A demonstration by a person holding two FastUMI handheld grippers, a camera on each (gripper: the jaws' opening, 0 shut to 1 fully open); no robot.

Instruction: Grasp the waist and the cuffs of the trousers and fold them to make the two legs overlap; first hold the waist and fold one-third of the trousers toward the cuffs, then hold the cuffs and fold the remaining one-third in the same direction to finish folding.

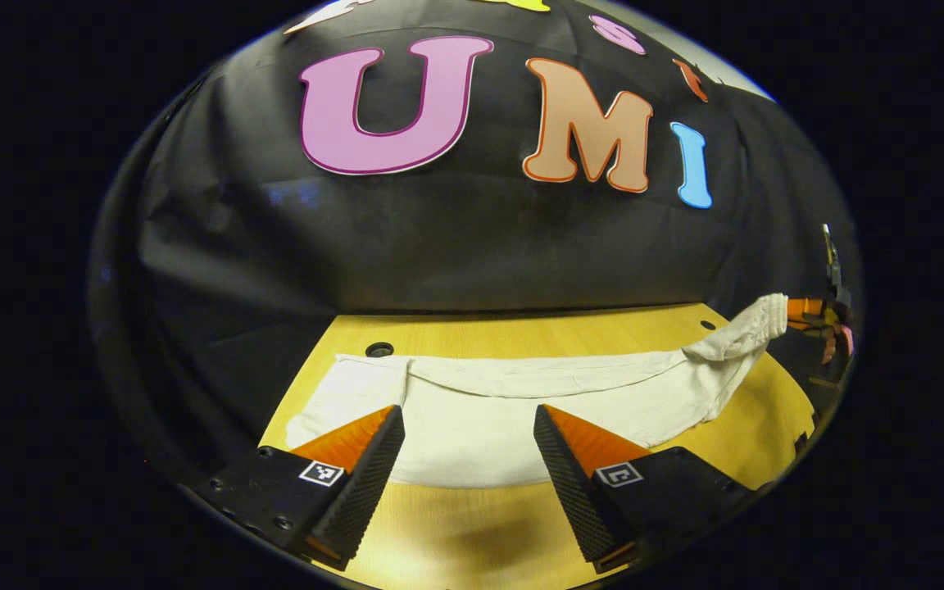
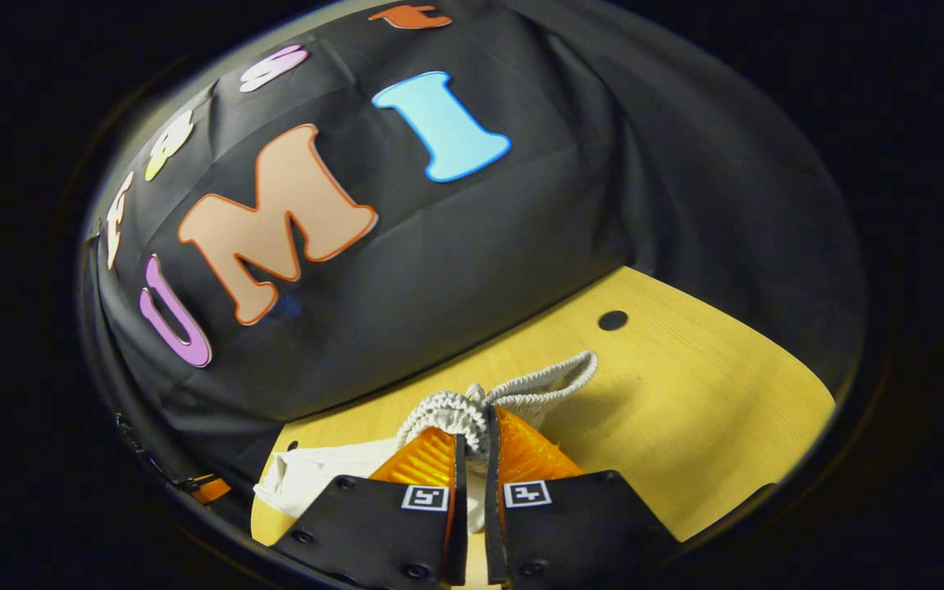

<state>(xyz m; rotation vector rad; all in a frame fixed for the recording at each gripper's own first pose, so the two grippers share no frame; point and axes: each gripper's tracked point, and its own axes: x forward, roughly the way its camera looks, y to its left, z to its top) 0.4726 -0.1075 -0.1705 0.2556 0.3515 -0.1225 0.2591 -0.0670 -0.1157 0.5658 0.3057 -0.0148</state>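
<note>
Trousers (image 2: 513,392) waistband pinched by right tongs (image 2: 472,438); no readable labels.

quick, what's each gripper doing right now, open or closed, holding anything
Left gripper: open, holding nothing, over the trousers.
Right gripper: shut on the elastic waistband, lifted off the table.

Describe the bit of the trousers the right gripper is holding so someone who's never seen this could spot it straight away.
Start at the yellow wooden table in front of the black cloth wall. White trousers lie spread across it, one end lifted. That lifted end is the ribbed elastic band, bunched between the shut fingers of the right gripper; unlike the smooth flat cloth elsewhere, it is gathered and ridged.
</note>
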